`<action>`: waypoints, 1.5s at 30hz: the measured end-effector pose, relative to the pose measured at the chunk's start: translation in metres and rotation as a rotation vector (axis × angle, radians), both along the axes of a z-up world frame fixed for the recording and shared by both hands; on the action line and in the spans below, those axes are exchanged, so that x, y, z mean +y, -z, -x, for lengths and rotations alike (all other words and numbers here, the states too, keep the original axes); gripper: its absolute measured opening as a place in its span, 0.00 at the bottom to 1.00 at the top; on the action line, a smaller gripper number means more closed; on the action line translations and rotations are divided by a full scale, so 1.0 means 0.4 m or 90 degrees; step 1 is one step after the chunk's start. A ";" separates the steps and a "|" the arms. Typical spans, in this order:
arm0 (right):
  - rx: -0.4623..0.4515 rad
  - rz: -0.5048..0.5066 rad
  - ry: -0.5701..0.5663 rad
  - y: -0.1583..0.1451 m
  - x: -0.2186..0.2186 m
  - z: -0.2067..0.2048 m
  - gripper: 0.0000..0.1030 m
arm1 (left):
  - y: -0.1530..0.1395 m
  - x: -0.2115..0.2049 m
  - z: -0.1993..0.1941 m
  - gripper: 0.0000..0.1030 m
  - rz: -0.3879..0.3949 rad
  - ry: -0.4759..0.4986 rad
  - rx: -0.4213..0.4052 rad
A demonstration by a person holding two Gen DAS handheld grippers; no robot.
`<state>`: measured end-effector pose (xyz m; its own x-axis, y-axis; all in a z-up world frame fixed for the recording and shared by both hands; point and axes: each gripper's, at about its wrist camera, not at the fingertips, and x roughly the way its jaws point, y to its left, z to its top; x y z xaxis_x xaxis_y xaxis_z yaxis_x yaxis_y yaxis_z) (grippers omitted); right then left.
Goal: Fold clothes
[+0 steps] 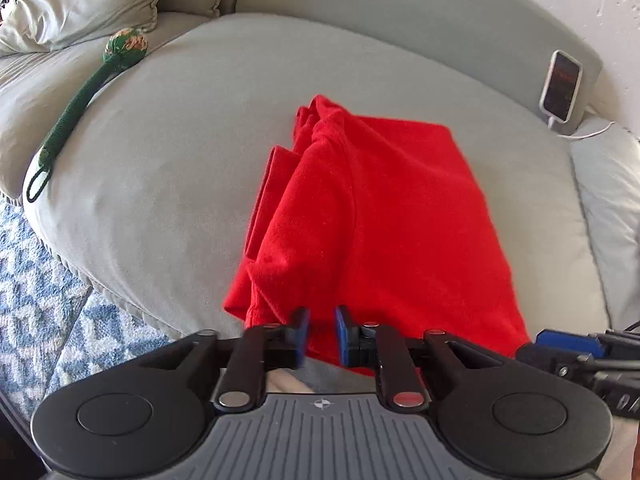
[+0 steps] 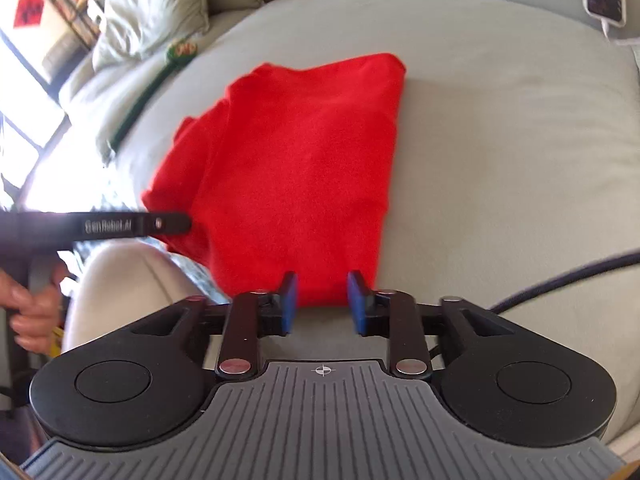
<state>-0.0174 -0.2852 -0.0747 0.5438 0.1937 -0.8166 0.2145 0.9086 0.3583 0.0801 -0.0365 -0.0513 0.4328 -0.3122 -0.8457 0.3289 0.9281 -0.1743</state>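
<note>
The blue pads of the left gripper (image 1: 322, 334) stand a little apart, and nothing is pinched between them. The near edge of the red cotton T-shirt (image 1: 384, 220) lies just past the tips, but the pads do not press on it. The right gripper (image 2: 322, 300) is the same: its blue pads are apart with a wider gap, and they hold nothing. The red shirt's near edge sits right in front of that gap.

The shirt lies on the big grey cushion of the sofa (image 1: 168, 152). It is already folded into a long shape. Its long side runs away from both grippers, toward the back of the sofa. Both grippers point down at the near short end. The left one is by the left corner, where the folded sleeve and some loose layers stick out. The right one is by the right corner. Both look about as close to the shirt. A good next move is probably to take the near end and bring it up over the far end.

Some things are hard to see. The very edge of the shirt is hidden behind the gripper fingers in both views. The right wrist view is a bit blurry. How many layers lie underneath cannot be told. A person's hand (image 2: 28, 300) shows at the left edge, partly cut off.
</note>
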 end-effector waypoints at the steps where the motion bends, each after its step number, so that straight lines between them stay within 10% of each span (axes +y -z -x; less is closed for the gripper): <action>1: -0.010 -0.021 0.013 -0.010 -0.018 0.017 0.56 | -0.017 0.014 0.003 0.37 0.021 -0.012 -0.011; 12: -0.013 -0.170 0.138 0.031 -0.127 0.025 0.74 | -0.072 0.101 -0.043 0.79 0.088 -0.118 -0.062; 23: -0.018 -0.220 0.172 0.064 -0.160 -0.032 0.74 | -0.026 0.136 -0.124 0.86 0.168 -0.138 -0.011; 32: -0.012 -0.315 0.207 0.120 -0.223 -0.111 0.74 | 0.090 0.091 -0.277 0.83 0.183 -0.047 0.149; 45: -0.024 -0.431 0.185 0.241 -0.280 -0.261 0.64 | 0.136 -0.019 -0.318 0.85 0.238 0.132 0.214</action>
